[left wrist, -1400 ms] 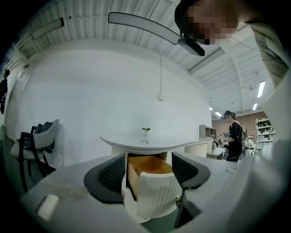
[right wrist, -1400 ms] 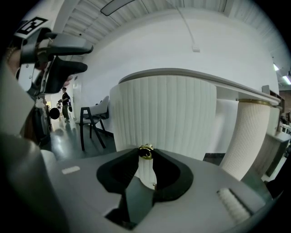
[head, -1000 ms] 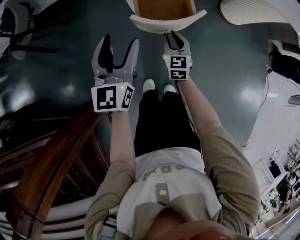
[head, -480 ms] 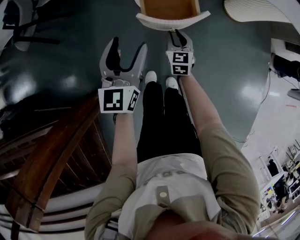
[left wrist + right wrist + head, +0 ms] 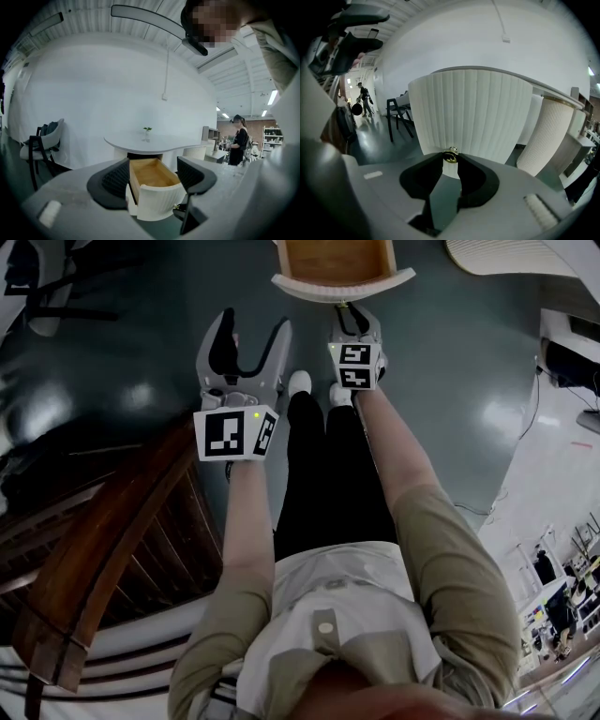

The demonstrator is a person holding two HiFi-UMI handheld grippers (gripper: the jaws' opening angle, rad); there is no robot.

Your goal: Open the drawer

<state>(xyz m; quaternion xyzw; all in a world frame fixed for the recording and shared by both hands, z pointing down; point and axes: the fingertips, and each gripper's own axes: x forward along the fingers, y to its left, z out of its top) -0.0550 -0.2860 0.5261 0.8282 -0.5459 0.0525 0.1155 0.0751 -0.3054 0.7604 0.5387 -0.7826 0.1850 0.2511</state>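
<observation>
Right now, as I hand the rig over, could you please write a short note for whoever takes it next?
Right gripper: jaws shut on the brass knob of the drawer.
Left gripper: jaws open, empty, in the air beside the right one.
Drawer: pulled out from under the white table, bare wooden inside showing.
Done: the drawer is open.
Left: probably just release the knob and back away; pull further only if it must come fully out.
</observation>
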